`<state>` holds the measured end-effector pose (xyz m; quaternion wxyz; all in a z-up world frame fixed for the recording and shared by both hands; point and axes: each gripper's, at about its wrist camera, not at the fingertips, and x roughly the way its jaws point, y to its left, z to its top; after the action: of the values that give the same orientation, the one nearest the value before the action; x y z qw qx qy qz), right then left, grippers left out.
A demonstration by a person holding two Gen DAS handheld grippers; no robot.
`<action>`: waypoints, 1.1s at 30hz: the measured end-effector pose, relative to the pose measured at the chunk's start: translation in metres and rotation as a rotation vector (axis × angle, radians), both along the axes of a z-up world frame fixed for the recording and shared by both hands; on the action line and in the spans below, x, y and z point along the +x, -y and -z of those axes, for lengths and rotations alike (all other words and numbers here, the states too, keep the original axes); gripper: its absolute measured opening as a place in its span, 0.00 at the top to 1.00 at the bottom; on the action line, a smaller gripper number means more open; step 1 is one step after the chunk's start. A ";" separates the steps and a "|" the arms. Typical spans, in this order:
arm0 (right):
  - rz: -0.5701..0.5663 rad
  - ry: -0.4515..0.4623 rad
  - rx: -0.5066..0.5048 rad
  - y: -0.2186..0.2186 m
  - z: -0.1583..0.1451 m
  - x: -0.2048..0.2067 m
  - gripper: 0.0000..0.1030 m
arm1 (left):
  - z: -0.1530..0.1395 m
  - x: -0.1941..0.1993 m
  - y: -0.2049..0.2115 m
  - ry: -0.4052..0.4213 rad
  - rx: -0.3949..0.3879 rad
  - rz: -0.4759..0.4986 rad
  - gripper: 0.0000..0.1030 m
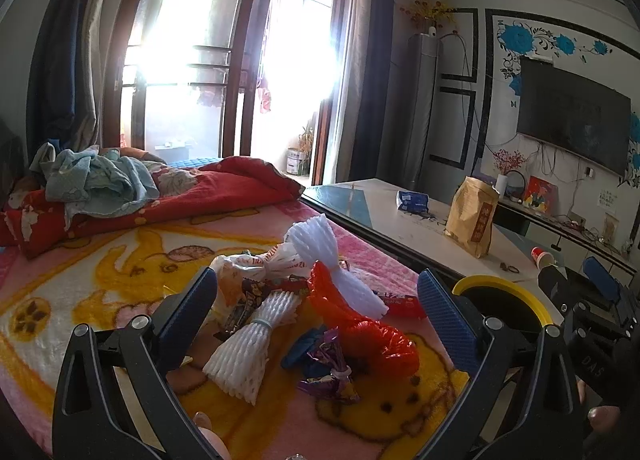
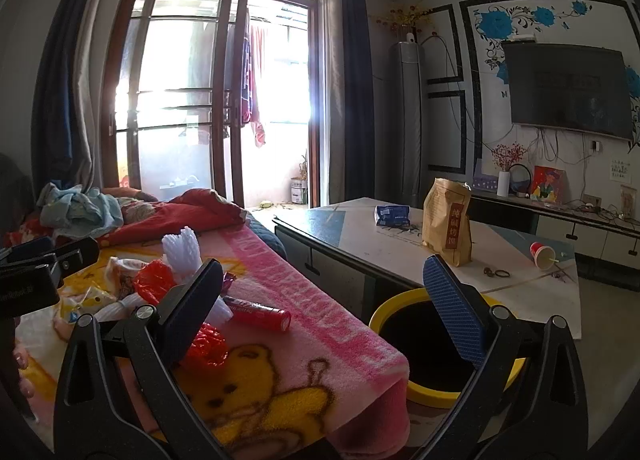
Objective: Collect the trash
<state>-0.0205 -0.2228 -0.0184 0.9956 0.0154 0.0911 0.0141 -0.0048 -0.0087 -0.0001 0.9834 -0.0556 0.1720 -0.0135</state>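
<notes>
1. In the lower middle of the left wrist view, the left gripper (image 1: pixel 316 300) hung over the trash pile (image 1: pixel 304 308) on the pink cartoon blanket (image 1: pixel 100 280), its 2 fingers spread wide with nothing between them.
2. The pile held 2 white foam nets (image 1: pixel 244 352), a red plastic bag (image 1: pixel 360 324), a purple candy wrapper (image 1: pixel 332 372) and a printed white bag (image 1: pixel 256 264), all touching or overlapping.
3. A red snack stick (image 2: pixel 260 312) lay just beside the pile, toward the blanket's right edge.
4. In the lower middle of the right wrist view, the right gripper (image 2: pixel 324 300) stood with its fingers apart and empty, the left finger covering part of the pile and the right finger crossing the yellow-rimmed bin (image 2: pixel 436 392).
5. The bin sat at lower right, just beside the blanket's hanging edge and in front of the low table (image 2: pixel 360 244).
6. On the table stood a brown paper bag (image 2: pixel 448 219), with a blue packet (image 2: pixel 392 215) behind it and a tipped red cup (image 2: pixel 542 254) near the right edge.
7. Crumpled red bedding (image 1: pixel 224 187) and blue clothes (image 1: pixel 100 179) closed off the upper left of the blanket.
8. Only the right wrist view showed the bin's dark opening and the gap between bed and table; only the left wrist view showed the pile unobstructed.
</notes>
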 end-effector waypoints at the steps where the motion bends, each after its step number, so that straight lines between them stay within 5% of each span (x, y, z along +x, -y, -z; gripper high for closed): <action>1: -0.002 -0.001 0.000 0.000 0.001 0.000 0.10 | 0.000 0.000 -0.001 -0.001 -0.002 0.000 0.06; 15: -0.089 -0.037 -0.036 -0.017 0.000 0.002 0.10 | 0.005 0.006 -0.023 -0.018 -0.029 -0.057 0.06; 33: -0.354 -0.173 -0.088 -0.083 -0.003 0.037 0.10 | 0.007 0.009 -0.094 -0.069 -0.086 -0.244 0.06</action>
<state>0.0160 -0.1394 -0.0154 0.9658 -0.0432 0.1780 0.1835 0.0041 0.0855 -0.0071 0.9680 -0.1185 0.1969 0.1010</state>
